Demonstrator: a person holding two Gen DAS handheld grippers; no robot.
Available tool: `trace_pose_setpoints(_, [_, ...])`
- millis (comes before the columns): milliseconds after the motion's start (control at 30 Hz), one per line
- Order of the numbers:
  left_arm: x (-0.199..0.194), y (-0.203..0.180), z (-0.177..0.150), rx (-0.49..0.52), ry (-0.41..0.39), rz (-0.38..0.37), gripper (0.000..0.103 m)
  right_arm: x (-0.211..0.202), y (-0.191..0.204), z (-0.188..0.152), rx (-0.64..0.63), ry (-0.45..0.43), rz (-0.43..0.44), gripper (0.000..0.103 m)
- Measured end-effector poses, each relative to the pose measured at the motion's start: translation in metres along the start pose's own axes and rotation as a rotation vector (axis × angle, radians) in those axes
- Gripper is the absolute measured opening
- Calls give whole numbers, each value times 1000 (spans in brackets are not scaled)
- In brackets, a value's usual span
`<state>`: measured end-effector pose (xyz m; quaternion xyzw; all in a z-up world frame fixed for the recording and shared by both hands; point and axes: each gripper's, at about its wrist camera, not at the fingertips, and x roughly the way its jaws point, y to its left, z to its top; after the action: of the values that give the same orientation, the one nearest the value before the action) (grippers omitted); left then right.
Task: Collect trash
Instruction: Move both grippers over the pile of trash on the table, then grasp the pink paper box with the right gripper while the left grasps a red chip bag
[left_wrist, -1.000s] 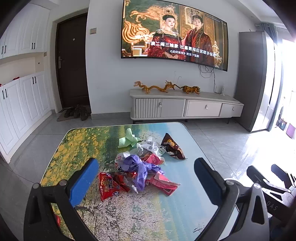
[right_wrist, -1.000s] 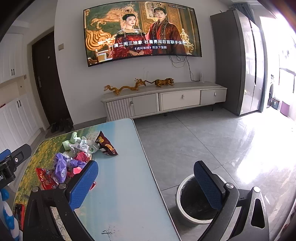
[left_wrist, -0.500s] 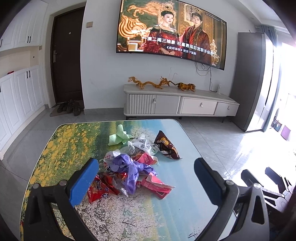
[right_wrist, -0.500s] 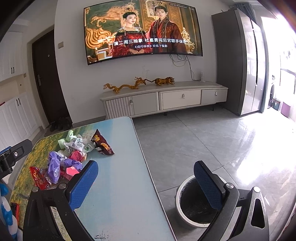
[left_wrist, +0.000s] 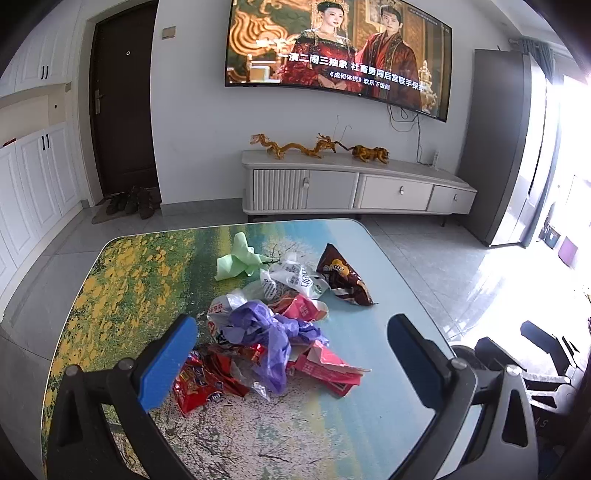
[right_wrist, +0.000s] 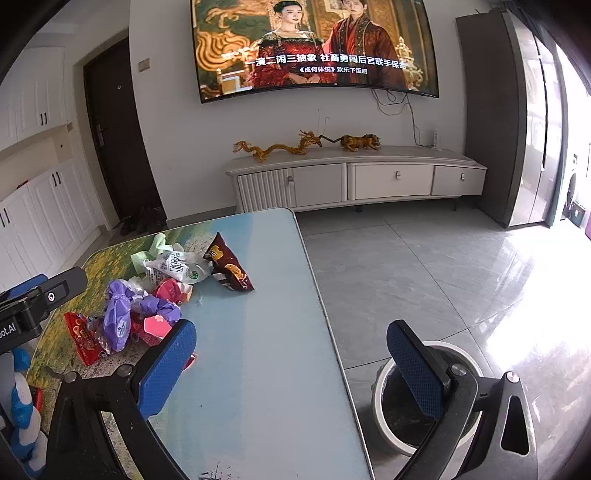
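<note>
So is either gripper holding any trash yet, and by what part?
Nothing held: the left gripper and right gripper are both open and empty.

Daylight pours in hard from the right in both views, blowing out the window side to pure white and leaving a big glare patch on the floor tiles (right_wrist: 517, 295). The rest of the room is evenly lit and pretty sharp, and the TV (left_wrist: 332, 55) reads fine. Heavy fisheye bend: walls and cabinets curve, and the corners go black. The glossy surface (right_wrist: 258, 369) picks up a soft sheen. Shadows are faint.
</note>
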<state>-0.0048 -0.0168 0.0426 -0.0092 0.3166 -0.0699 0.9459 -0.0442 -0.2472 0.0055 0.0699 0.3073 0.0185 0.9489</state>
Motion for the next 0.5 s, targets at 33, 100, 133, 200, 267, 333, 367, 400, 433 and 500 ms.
trace_pose_setpoints(33, [1, 2, 0, 1, 2, 1, 103, 3, 3, 1, -7, 6, 12, 103])
trace_pose_setpoints(100, [4, 7, 0, 0, 10, 3, 103, 8, 8, 3, -18, 19, 42, 103])
trace_pose_setpoints(133, [6, 11, 0, 1, 15, 8, 103, 12, 12, 4, -28, 29, 61, 103])
trace_pose_setpoints(200, [13, 20, -2, -7, 33, 16, 103, 19, 20, 6, -51, 45, 89, 103])
trace_pose_setpoints(267, [21, 35, -3, -32, 62, 21, 103, 28, 28, 7, -71, 64, 122, 100])
trace_pose_setpoints(333, [26, 51, -5, -56, 80, 40, 103, 39, 36, 6, -90, 94, 162, 95])
trace_pose_setpoints(367, [29, 60, -6, -71, 89, 47, 102, 45, 40, 5, -99, 111, 182, 93])
trace_pose_setpoints(400, [30, 67, -8, -89, 97, 52, 101, 51, 45, 4, -111, 129, 204, 91])
trace_pose_setpoints(433, [32, 78, -10, -117, 108, 57, 101, 56, 50, 4, -123, 144, 227, 90])
trace_pose_setpoints(500, [33, 93, -17, -153, 123, 64, 99, 66, 61, 2, -155, 167, 268, 88])
